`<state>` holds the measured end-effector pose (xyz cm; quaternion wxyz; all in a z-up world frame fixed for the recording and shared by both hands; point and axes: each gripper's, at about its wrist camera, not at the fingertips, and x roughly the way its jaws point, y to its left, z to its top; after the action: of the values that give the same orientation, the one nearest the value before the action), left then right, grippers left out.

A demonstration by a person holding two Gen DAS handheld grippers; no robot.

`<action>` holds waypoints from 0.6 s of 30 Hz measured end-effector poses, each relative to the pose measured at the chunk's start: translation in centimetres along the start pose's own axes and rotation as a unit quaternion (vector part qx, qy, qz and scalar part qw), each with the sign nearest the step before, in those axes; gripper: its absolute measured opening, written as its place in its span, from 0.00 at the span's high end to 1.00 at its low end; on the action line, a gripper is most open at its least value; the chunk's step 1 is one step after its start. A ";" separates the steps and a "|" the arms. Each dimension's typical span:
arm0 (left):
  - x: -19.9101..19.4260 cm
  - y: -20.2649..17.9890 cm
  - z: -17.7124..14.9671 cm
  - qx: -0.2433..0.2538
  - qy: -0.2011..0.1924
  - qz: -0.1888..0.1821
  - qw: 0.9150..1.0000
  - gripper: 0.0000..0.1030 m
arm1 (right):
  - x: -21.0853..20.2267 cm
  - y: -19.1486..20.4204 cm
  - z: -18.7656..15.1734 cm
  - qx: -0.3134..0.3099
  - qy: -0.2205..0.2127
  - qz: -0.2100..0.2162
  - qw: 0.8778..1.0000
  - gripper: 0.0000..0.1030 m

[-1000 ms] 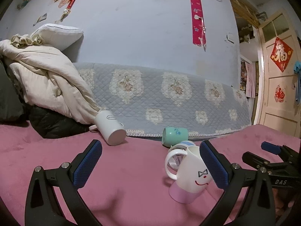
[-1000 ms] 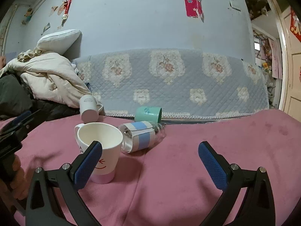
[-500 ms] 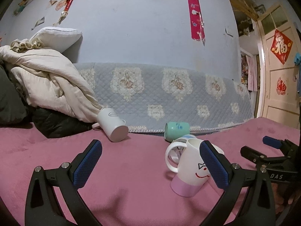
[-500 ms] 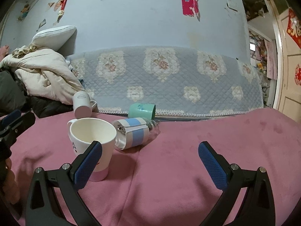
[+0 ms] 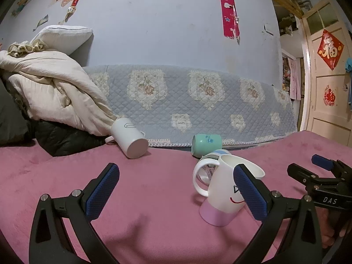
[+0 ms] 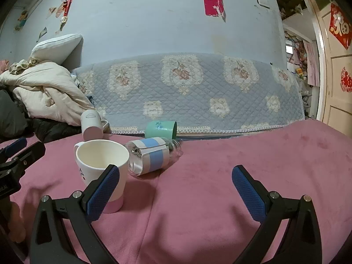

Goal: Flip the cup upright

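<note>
A white mug with a pink base and a smiley face [image 5: 222, 195] stands upright on the pink blanket [image 5: 154, 187], mouth up. It also shows in the right wrist view [image 6: 102, 167]. My left gripper [image 5: 176, 189] is open and empty, its right finger just in front of the mug. My right gripper [image 6: 176, 189] is open and empty, its left finger in front of the mug's base. The right gripper also shows at the right edge of the left wrist view [image 5: 319, 176].
A glass jar with a blue-white sleeve [image 6: 151, 156] lies on its side behind the mug. A green cup [image 6: 161, 129] and a white mug [image 6: 91, 123] lie on their sides farther back. Piled bedding [image 5: 50, 96] sits left; a quilted cover [image 6: 198, 92] hangs behind.
Both grippers have drawn back a little from the upright mug and stay open. The mug has not moved.
</note>
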<state>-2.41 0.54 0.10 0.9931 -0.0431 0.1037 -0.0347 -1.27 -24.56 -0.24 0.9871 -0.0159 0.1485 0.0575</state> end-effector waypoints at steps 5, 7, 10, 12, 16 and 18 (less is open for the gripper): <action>0.2 0.0 0.0 0.003 0.002 0.001 1.000 0.00 | 0.1 -0.1 0.0 0.001 0.002 0.000 1.000 0.00; 0.2 0.0 0.0 0.005 0.003 0.001 1.000 0.00 | 0.1 -0.1 0.0 0.003 0.002 0.001 1.000 0.00; 0.3 -0.1 -0.1 0.007 0.005 0.002 1.000 0.00 | 0.2 -0.2 -0.1 0.007 0.002 0.000 1.000 0.00; 0.4 -0.1 -0.1 0.006 0.007 0.002 1.000 0.00 | 0.4 -0.2 -0.2 0.009 0.005 -0.001 1.000 0.00; 0.5 0.1 -0.1 0.003 0.010 0.001 1.000 0.00 | 0.6 -0.2 -0.4 0.007 0.007 -0.002 1.000 0.00; 0.6 0.1 -0.1 0.003 0.012 0.001 1.000 0.00 | 0.6 -0.2 -0.3 0.008 0.008 -0.001 1.000 0.00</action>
<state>-1.83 0.59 -0.12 0.9919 -0.0400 0.1156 -0.0348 -0.72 -24.75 -0.73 0.9861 -0.0091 0.1566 0.0549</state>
